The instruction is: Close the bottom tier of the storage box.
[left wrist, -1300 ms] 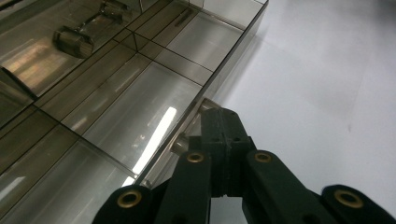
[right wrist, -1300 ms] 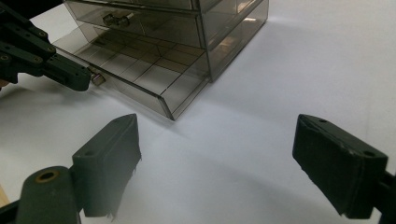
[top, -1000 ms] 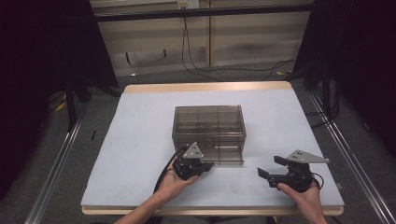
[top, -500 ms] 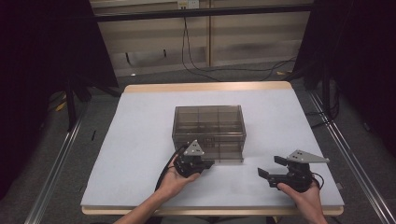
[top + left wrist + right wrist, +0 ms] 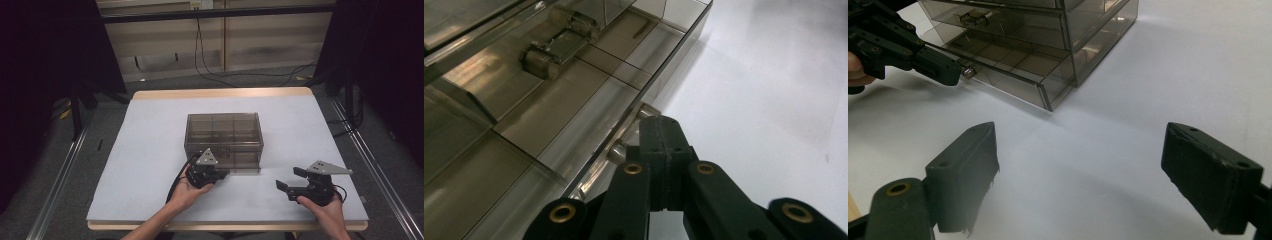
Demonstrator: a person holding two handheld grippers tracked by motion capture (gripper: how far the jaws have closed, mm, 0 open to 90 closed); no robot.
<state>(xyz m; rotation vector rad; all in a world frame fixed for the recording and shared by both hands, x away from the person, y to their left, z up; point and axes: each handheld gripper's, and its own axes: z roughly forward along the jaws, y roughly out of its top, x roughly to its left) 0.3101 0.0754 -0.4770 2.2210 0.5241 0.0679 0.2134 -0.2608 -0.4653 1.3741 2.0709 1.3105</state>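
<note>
Drawer cabinet: a smoky see-through plastic drawer cabinet (image 5: 223,141) stands near the middle of the bench, divided into compartments; a small metal part (image 5: 558,46) lies in one of them.
Bottom drawer: the bottom drawer (image 5: 1008,67) juts out a little from the front of the cabinet, and its small metal knob (image 5: 967,72) is at the tips of the left tongs.
Left tongs: the left tongs (image 5: 663,150) are pressed together at the drawer's front edge, on the knob as far as the views show; a hand (image 5: 187,187) holds them just in front of the cabinet.
Right tongs: the right tongs (image 5: 1078,170) are spread wide apart with nothing between them, low over bare bench, to the right of the cabinet and apart from it.
Bench: a white sheet (image 5: 150,150) covers the bench top, with a pale wooden edge (image 5: 220,93) showing at the far side.
Room: grey floor (image 5: 55,165) around the bench, metal rails (image 5: 380,170) along both sides, black cables (image 5: 210,70) trailing on the floor behind, a light panelled wall (image 5: 260,45) at the back and dark curtains (image 5: 45,50) to either side.
</note>
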